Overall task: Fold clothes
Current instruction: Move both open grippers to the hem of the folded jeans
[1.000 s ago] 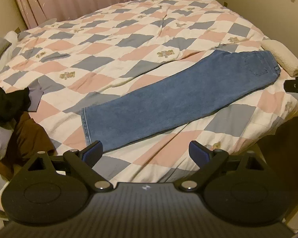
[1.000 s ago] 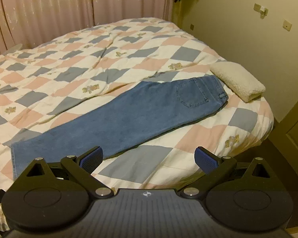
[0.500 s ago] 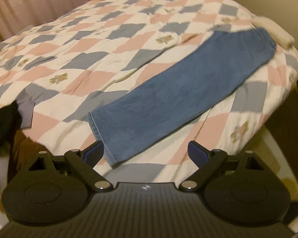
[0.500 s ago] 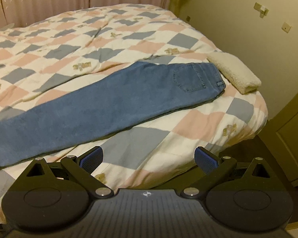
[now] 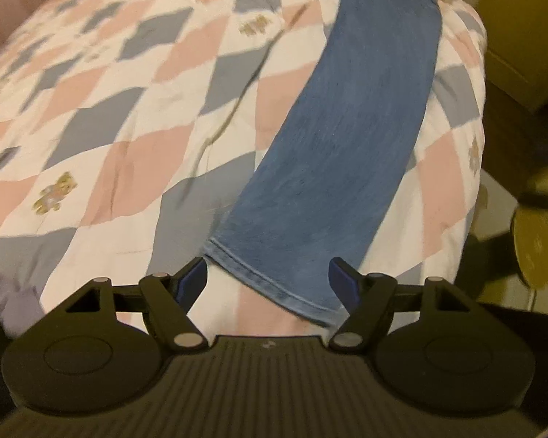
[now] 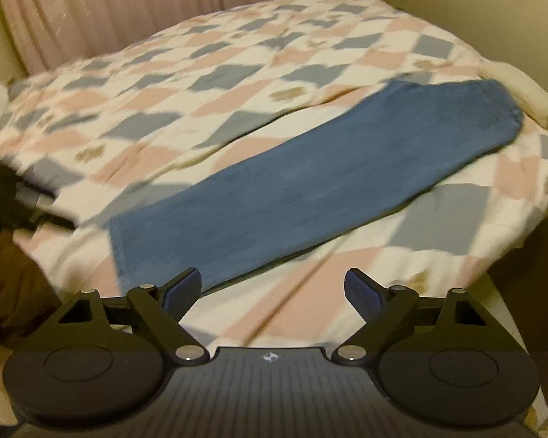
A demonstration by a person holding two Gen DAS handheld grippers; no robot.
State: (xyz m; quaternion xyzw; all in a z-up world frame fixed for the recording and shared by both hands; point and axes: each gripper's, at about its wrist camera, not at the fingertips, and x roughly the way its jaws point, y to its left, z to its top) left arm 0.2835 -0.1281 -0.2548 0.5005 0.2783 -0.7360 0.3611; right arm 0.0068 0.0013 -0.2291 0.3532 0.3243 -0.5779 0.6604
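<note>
Bed (image 6: 237, 84) is covered by a checked quilt (image 5: 135, 153). Blue jeans (image 6: 310, 189) are laid flat along its near edge, waist at far right beside a cream towel (image 6: 526, 95). Left claw (image 5: 266, 286) is held apart over the jeans hem; right claw (image 6: 272, 290) is apart, empty.

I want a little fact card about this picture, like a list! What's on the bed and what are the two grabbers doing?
place: a bed with a checked quilt in pink, grey and cream
main thing: blue jeans lying flat and long across the quilt
jeans leg hem: nearest the cameras, right in front of the left gripper
left gripper: open, holding nothing
right gripper: open, holding nothing, aimed at the quilt beside the hem
beside the jeans' far end: a cream folded towel
behind the bed: pink curtain
folding: not started yet
</note>
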